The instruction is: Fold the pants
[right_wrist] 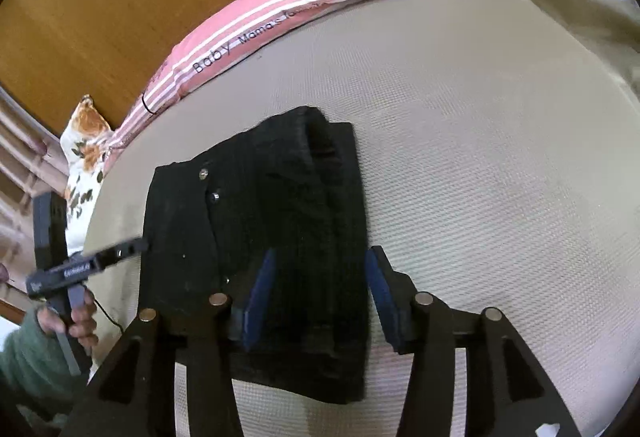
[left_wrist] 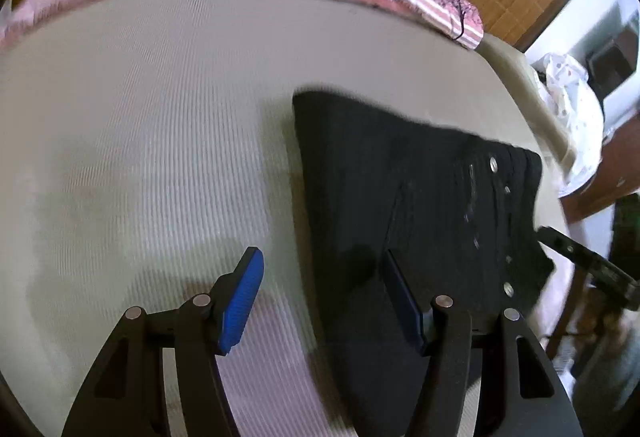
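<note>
A beige ribbed mattress (right_wrist: 500, 157) fills both views, and everything else is placed against it. Along its far edge, against a wooden wall, lies a pink striped cushion (right_wrist: 288, 9) printed with "Baby" and a tree. At one far corner of the mattress sits a floral pillow (right_wrist: 86, 141). The black pants (right_wrist: 260, 229) lie folded into a compact rectangle on the mattress near its near edge (metal snaps show on the top layer).

The right gripper (right_wrist: 320, 293) hangs over the pants' edge, jaws apart, one blue pad over the cloth and the other over bare mattress; neither seems to press on the fabric, though motion blur makes that uncertain. The left gripper (left_wrist: 320, 301) is also open, one pad over bare mattress, the other over the pants (left_wrist: 400, 205), holding nothing. In the right wrist view a hand (right_wrist: 76, 321) grips its handle beyond the mattress's edge.
</note>
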Available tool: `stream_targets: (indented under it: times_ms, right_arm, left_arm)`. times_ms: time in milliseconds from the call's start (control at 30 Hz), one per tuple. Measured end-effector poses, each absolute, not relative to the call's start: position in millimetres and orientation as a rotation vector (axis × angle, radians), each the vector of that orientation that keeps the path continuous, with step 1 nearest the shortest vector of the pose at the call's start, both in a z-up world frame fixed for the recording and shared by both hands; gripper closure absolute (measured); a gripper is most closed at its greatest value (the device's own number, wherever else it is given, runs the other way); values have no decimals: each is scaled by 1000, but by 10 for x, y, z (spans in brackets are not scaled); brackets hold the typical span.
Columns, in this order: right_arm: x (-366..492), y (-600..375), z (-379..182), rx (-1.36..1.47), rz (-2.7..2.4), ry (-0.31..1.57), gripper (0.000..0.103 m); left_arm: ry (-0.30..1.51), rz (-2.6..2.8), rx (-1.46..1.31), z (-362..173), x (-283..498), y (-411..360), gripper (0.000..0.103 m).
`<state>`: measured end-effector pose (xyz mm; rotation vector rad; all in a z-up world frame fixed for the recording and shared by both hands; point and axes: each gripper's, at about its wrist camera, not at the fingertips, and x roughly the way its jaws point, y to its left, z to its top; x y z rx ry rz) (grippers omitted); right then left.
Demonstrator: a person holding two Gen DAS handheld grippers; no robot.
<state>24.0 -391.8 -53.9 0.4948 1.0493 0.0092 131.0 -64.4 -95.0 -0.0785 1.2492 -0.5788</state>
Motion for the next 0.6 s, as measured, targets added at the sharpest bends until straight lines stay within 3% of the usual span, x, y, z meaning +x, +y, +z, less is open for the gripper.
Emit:
stream_targets:
  times_ms: [600]
  right_arm:
    - [303,-4411,-1060,860,335,1093,56]
  left_arm:
    - [1338,-745,-279,-1050,1123,-635,40]
